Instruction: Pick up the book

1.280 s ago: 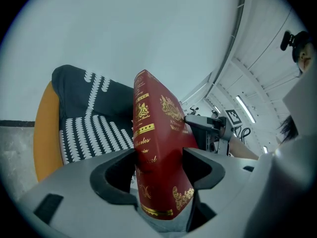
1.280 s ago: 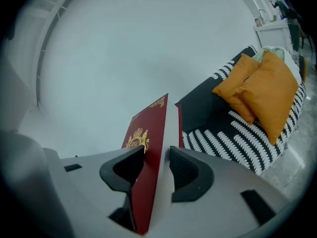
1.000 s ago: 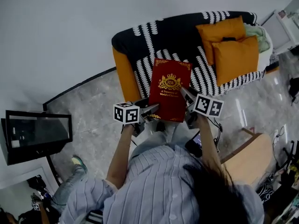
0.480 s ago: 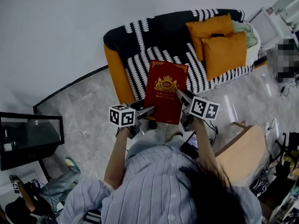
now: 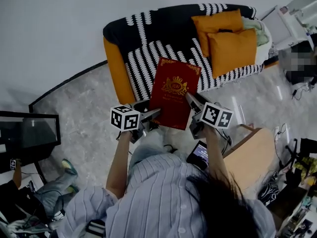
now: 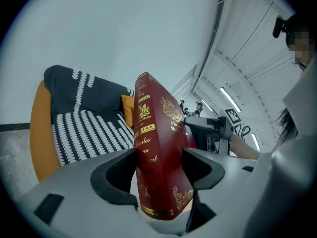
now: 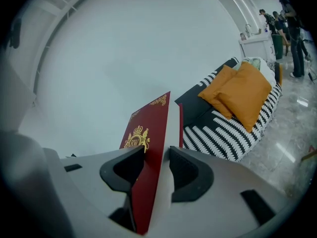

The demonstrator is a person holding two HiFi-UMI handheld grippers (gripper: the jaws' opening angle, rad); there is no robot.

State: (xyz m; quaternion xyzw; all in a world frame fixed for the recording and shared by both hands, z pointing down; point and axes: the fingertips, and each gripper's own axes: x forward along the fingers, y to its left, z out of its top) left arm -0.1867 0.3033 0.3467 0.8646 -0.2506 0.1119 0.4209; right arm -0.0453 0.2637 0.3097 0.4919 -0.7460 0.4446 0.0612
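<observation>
- Head view: The red book, gold crest uppermost, was held in the air at picture centre, seen over the near edge of the sofa and the grey marbled floor.
- The left tongs gripped the book's 7 o'clock corner, and the right tongs gripped its edge at 4 o'clock.
- The sofa, under a black-and-white patterned cover, lay at 12 o'clock, with two orange cushions on it at 1 o'clock. The person's striped shirt filled 6 o'clock.
- Left gripper view: The jaws were clamped on the book at its spine end, one pad against each cover. The gilt-lettered spine faced the camera and leaned toward 1 o'clock. The right tongs showed beyond the book at 3 o'clock, and the sofa at 9 o'clock.
- Right gripper view: The jaws were clamped on the book's open edge. The crested red cover met one pad and the far side of the book met the other, with the pale page block in between. The cushions lay at 2 o'clock.
</observation>
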